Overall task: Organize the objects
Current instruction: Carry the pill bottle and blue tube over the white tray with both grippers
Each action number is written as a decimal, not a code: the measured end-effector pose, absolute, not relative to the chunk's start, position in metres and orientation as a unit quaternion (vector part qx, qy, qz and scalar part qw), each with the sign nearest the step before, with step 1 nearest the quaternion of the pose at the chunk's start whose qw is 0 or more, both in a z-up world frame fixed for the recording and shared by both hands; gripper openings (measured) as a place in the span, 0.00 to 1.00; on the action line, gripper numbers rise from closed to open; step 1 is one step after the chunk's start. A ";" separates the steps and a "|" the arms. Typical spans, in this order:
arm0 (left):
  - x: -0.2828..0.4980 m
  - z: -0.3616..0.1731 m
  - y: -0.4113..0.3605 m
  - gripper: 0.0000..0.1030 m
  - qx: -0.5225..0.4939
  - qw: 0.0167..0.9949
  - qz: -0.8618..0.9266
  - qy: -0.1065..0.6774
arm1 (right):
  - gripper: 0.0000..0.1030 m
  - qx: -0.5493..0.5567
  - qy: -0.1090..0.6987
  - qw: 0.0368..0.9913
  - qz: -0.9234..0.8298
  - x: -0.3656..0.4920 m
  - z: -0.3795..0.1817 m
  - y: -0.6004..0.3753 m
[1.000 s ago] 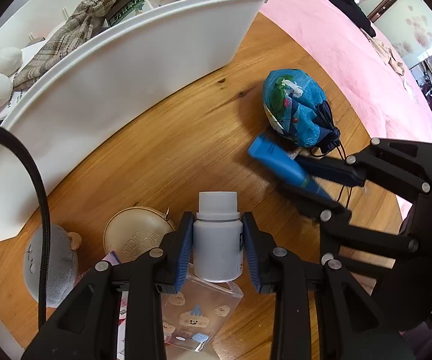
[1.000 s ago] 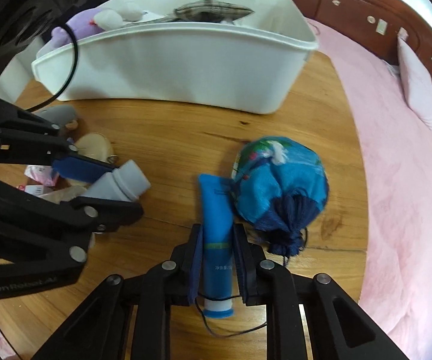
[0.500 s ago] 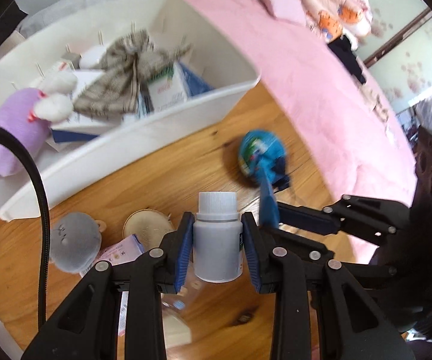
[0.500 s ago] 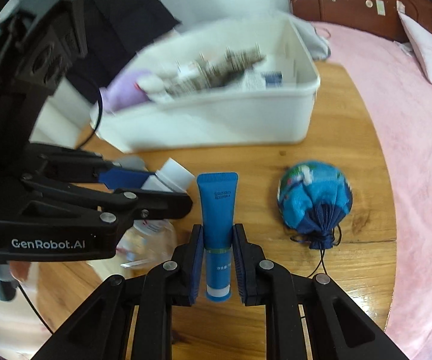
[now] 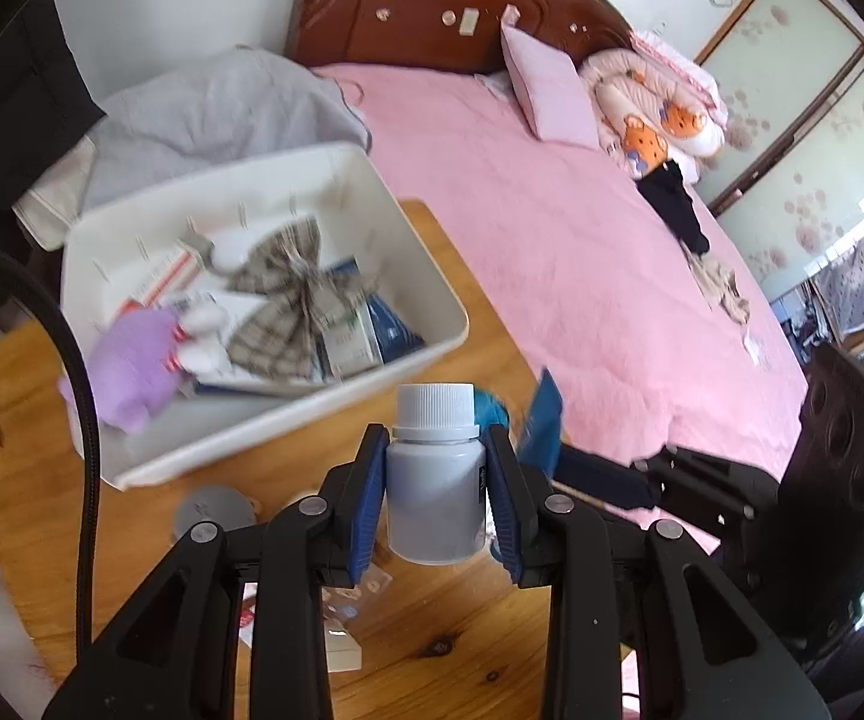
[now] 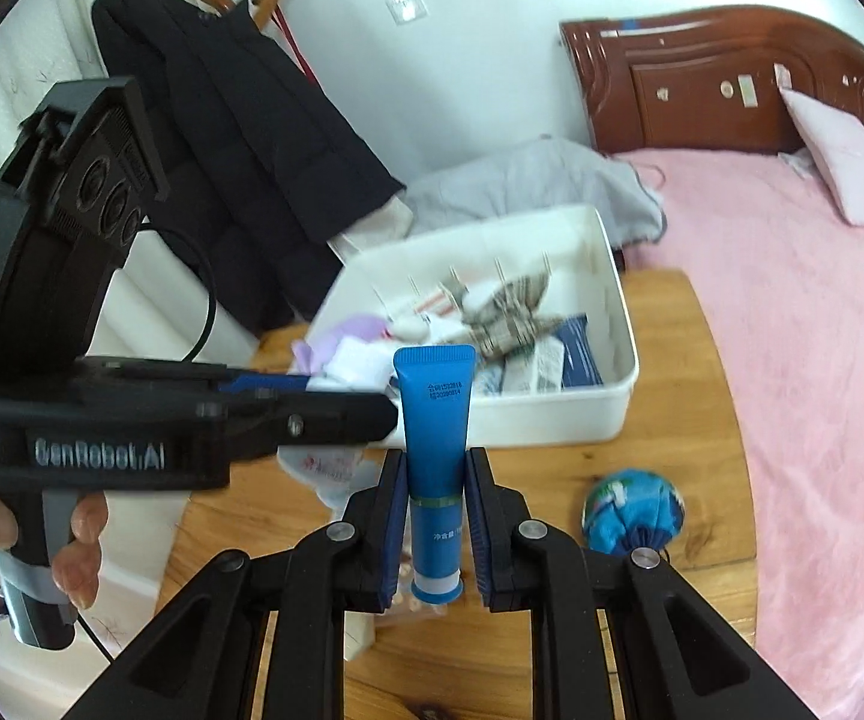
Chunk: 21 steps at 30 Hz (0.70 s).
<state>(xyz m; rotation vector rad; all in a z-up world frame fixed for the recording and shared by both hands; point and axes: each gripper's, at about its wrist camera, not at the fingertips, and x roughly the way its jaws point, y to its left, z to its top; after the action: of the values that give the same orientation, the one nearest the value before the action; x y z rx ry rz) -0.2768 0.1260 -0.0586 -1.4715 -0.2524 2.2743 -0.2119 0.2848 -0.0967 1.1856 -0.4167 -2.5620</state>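
Progress looks partial: the white storage bin [image 5: 432, 354] at the far side of the bench [image 5: 468, 648] already holds a purple plush toy [image 5: 132, 366], a plaid fabric bow [image 5: 294, 306], a few small boxes and a dark blue packet. Two more items are lifted above the bench and not yet in the bin. The left hand-held gripper [image 5: 435, 492] is clamped on a white pill bottle [image 5: 435, 480], upright with its ribbed cap on top, and the right hand-held gripper [image 6: 435, 516] is clamped on a blue tube [image 6: 435, 450], cap end nearest the camera. Both hang on the near side of the bin, so dropping them in appears to be the step in hand. Left on the bench are a blue drawstring pouch [image 6: 633, 510] to the right, a grey round plush [image 5: 213, 510], and some small packets under the left gripper. Judging by these, several trips remain.
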 end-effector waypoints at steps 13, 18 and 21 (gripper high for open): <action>-0.317 0.022 0.110 0.34 -0.471 0.179 0.862 -0.052 | 0.19 0.373 -0.151 0.140 -0.905 -0.245 -0.037 0.289; -0.334 0.042 0.110 0.34 -0.453 0.172 0.874 -0.042 | 0.19 0.355 -0.160 0.139 -0.910 -0.262 -0.011 0.294; -0.345 0.050 0.110 0.34 -0.444 0.165 0.880 -0.039 | 0.19 0.347 -0.166 0.135 -0.913 -0.273 0.005 0.296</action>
<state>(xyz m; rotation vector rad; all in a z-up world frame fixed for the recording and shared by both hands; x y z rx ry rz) -0.3451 0.1096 0.0502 -1.2647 -0.1101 2.5065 -0.2735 0.2964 0.0052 1.0053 -0.4809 -2.6467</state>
